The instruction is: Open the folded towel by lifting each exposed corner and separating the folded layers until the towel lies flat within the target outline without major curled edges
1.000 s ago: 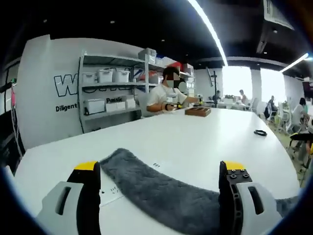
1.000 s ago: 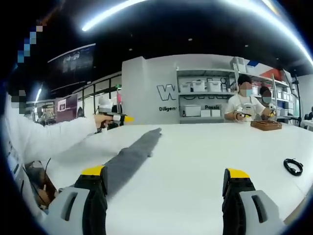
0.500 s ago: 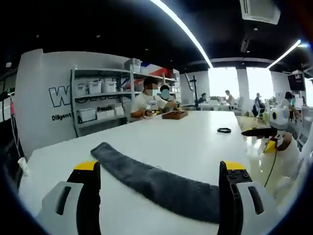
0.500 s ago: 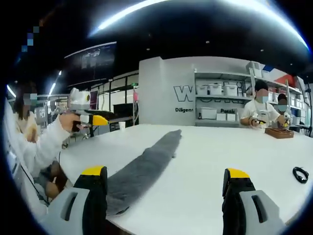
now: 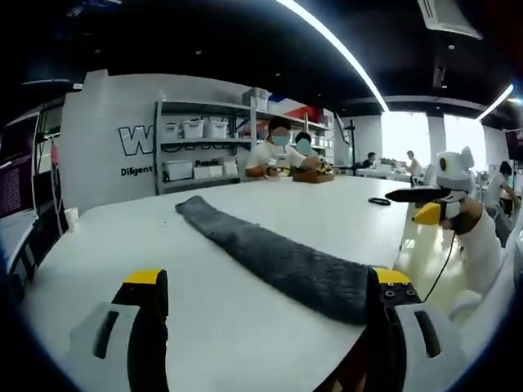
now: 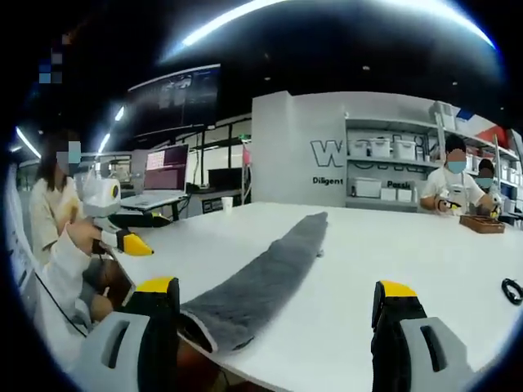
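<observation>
— Two open grippers, and neither one holds anything. Start with the left gripper view?

— The left gripper (image 5: 260,327) has its jaws spread wide and empty. The towel (image 5: 270,257) lies on the white table (image 5: 122,245) as a long grey folded strip, running from far left toward near right. Its near end sits just beside the right-hand jaw, at the table's edge; the left-hand jaw is well apart from it. The right gripper (image 5: 425,214) shows at the right, held off the table, off to the side of the towel.

— What could go wrong?

— I judge the near end may already overhang the edge. A careless tug on one corner could drag the whole strip off the table instead of parting the layers.

— And the right gripper view?

— The right gripper (image 6: 276,327) is likewise wide open, nothing between its jaws. The towel (image 6: 270,273) stretches away up the middle; its near end (image 6: 214,320) lies just beside the left-hand jaw, a pale underside showing at the lip. The left gripper (image 6: 131,242) is at the left, off the table. Pinching every layer at once would lift the bundle unopened. I cannot make out a target outline.
</observation>
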A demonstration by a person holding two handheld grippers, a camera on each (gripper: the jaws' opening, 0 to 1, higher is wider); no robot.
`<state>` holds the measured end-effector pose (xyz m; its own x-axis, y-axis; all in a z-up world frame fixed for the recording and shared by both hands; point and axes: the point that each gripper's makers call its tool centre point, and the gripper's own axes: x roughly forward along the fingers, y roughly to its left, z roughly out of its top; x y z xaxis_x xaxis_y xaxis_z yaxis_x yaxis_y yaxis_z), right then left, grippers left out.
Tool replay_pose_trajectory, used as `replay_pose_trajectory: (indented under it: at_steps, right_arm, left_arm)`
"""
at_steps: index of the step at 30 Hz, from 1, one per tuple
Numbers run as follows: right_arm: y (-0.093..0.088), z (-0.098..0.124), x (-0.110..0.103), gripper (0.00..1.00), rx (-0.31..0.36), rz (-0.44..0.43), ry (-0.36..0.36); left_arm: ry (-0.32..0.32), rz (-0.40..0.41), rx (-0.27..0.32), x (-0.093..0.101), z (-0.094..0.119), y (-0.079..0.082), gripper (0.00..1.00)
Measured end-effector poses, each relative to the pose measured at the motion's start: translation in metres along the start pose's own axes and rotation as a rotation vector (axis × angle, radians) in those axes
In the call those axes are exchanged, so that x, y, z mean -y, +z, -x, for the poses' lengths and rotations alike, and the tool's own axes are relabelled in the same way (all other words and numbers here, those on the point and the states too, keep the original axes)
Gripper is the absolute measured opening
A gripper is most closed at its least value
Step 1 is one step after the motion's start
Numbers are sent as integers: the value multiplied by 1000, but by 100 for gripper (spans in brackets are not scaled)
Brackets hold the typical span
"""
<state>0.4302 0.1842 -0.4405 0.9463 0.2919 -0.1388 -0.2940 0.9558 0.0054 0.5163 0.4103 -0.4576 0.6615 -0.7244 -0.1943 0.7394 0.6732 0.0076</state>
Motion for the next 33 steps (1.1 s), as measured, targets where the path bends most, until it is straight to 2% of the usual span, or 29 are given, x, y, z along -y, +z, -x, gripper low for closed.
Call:
replay_pose_trajectory:
  at_steps: [6, 9, 12, 15, 20, 21, 25, 30, 33]
  right_arm:
    - [4, 0, -4, 99, 18, 7, 19]
    - [4, 0, -5, 99, 12, 14, 26]
    - [4, 2, -3, 99, 18, 13, 30]
    - [3, 5, -1, 99, 26, 2, 28]
    - [1, 9, 4, 99, 17, -2, 25]
    - [2, 11, 8, 99, 17, -7, 17]
    - [11, 18, 12, 99, 47, 2, -1]
    - [13, 23, 21, 99, 49, 19, -45]
    - [16, 25, 20, 99, 59, 24, -48]
  left_arm:
    - [19, -25, -24, 7, 2, -1, 100]
    - [30, -71, -26, 16, -1, 4, 100]
    - [-2, -127, -20, 40, -10, 8, 100]
    - [-37, -145, -1, 65, -21, 11, 100]
    - [-78, -218, -27, 103, -39, 1, 99]
    - [-96, -242, -22, 119, -45, -3, 98]
    - [-107, -280, 0, 147, -60, -13, 93]
    - [-64, -444, -26, 163, -71, -29, 80]
    - [-72, -450, -26, 170, -78, -36, 75]
